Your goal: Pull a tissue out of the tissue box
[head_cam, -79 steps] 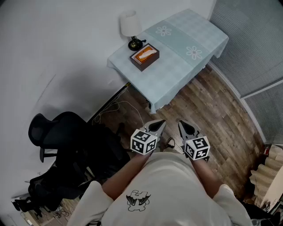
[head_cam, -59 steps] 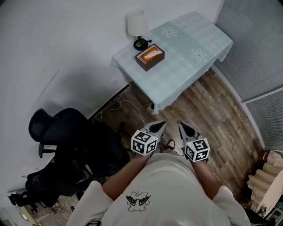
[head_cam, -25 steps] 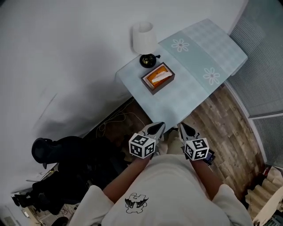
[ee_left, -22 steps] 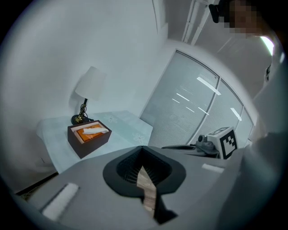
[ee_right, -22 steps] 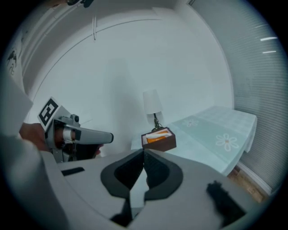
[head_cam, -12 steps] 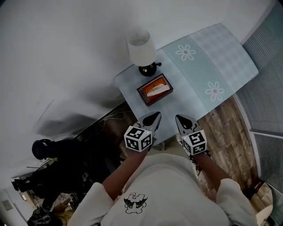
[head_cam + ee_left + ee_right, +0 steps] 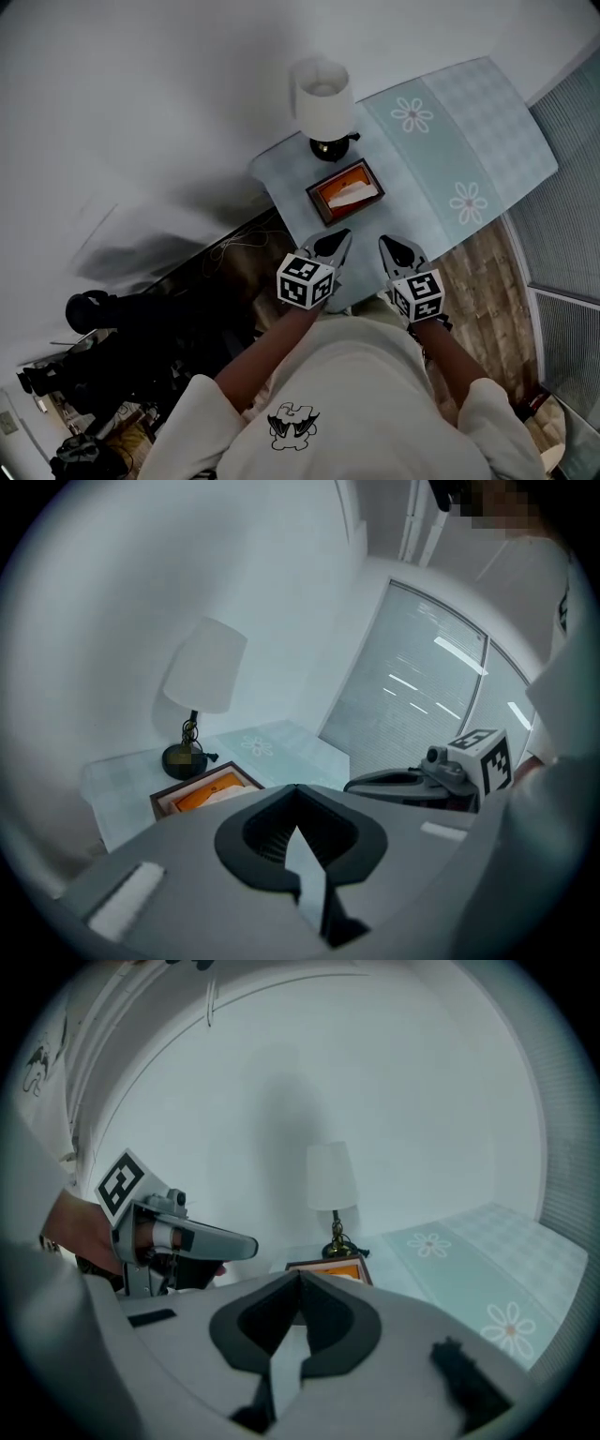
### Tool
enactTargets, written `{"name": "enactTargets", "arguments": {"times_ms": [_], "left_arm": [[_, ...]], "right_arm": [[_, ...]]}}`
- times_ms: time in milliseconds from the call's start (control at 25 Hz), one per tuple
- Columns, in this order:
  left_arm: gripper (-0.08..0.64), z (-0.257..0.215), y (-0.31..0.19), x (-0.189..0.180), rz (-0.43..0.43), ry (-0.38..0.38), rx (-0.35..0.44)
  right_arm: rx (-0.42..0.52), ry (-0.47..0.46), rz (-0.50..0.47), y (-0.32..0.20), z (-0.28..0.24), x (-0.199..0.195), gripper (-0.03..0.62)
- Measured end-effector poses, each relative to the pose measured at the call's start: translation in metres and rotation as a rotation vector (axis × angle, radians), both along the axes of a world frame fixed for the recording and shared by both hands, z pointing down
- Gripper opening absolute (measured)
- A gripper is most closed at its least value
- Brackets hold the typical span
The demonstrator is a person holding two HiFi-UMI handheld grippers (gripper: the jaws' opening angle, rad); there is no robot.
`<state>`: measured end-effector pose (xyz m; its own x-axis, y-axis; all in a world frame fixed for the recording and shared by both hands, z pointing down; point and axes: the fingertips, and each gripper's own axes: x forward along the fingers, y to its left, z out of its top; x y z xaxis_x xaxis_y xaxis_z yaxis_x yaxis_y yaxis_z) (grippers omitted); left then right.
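A dark brown tissue box (image 7: 348, 190) with an orange top and a white tissue (image 7: 356, 193) poking out sits on a pale blue checked table (image 7: 431, 159), beside a white-shaded lamp (image 7: 323, 101). My left gripper (image 7: 339, 237) and right gripper (image 7: 387, 246) are side by side at the table's near edge, short of the box, both shut with nothing between the jaws. The left gripper view has the box (image 7: 206, 792) ahead to the left, past my left gripper (image 7: 296, 787). From my right gripper (image 7: 300, 1274), the box (image 7: 328, 1267) shows just beyond the jaw tips.
The lamp (image 7: 202, 667) stands right behind the box against the white wall. A dark office chair and clutter (image 7: 131, 347) sit at lower left. Wood floor (image 7: 487, 272) and grey blinds (image 7: 572, 112) lie to the right of the table.
The table, lamp and tissue box have drawn nearer and grown larger in the head view. Both grippers now reach the table's near edge, still side by side and shut.
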<state>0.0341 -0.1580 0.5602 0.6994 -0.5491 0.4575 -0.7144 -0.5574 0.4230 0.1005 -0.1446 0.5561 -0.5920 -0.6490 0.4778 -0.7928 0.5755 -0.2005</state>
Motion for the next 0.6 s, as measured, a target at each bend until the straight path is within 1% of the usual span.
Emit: {"name": "enactTargets", "arguments": {"times_ms": [160,240,320,400,480,600], "left_arm": [[0.006,0.031,-0.019,-0.012,0.008,-0.062,-0.020],[0.006,0.044,-0.028,-0.016,0.009,-0.071,-0.057],[0.006,0.055,-0.039,-0.020,-0.003,-0.085,-0.084],[0.006,0.066,-0.051,-0.028,-0.021,-0.130,-0.092],[0.006,0.077,-0.065,-0.034,-0.044,-0.155,-0.107],[0.006,0.093,-0.080,-0.038,-0.060,-0.183,-0.134]], "right_arm": [[-0.006,0.043,-0.056,-0.026,0.020,-0.012,0.012],[-0.010,0.076,-0.085,-0.038,0.032,-0.018,0.012],[-0.005,0.119,-0.118,-0.049,0.041,-0.025,0.012],[0.018,0.172,-0.156,-0.061,0.049,-0.032,0.012],[0.034,0.219,-0.198,-0.073,0.059,-0.039,0.012],[0.016,0.290,-0.260,-0.085,0.083,-0.047,0.014]]}}
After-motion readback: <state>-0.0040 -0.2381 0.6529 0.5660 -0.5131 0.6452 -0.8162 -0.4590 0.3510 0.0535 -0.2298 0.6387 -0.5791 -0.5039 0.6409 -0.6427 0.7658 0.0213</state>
